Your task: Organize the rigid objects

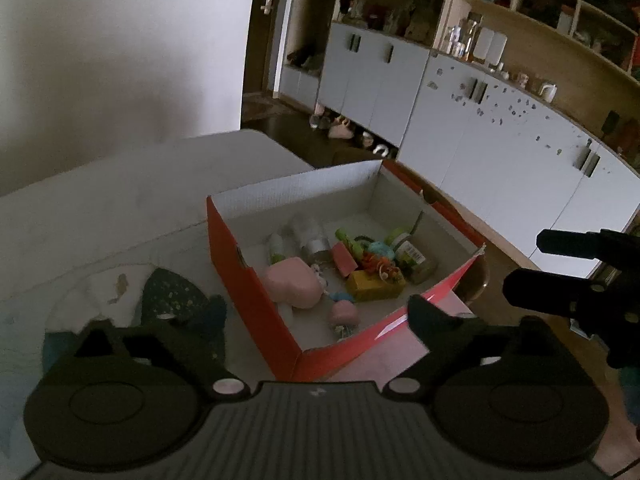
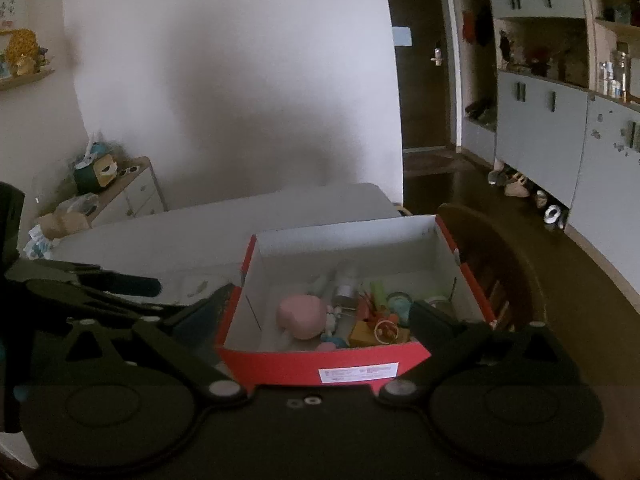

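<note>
A red shoebox (image 1: 256,300) with a white inside stands on the white table (image 1: 120,208). It also shows in the right wrist view (image 2: 328,368). Inside lie a pink heart-shaped case (image 1: 294,282), a yellow block (image 1: 374,286), a small pink piece (image 1: 343,314), a silver-capped bottle (image 1: 310,236), a jar (image 1: 412,256) and colourful small toys (image 1: 372,254). My left gripper (image 1: 320,312) is open and empty, just in front of the box's near corner. My right gripper (image 2: 320,304) is open and empty, its fingers either side of the box's near end; it also shows in the left wrist view (image 1: 560,268).
A dark speckled cloth (image 1: 172,296) lies on the table left of the box. A wooden chair (image 2: 492,268) stands right of the box. White cupboards with shelves (image 1: 480,120) line the far wall. A small drawer unit with clutter (image 2: 120,192) stands at the left.
</note>
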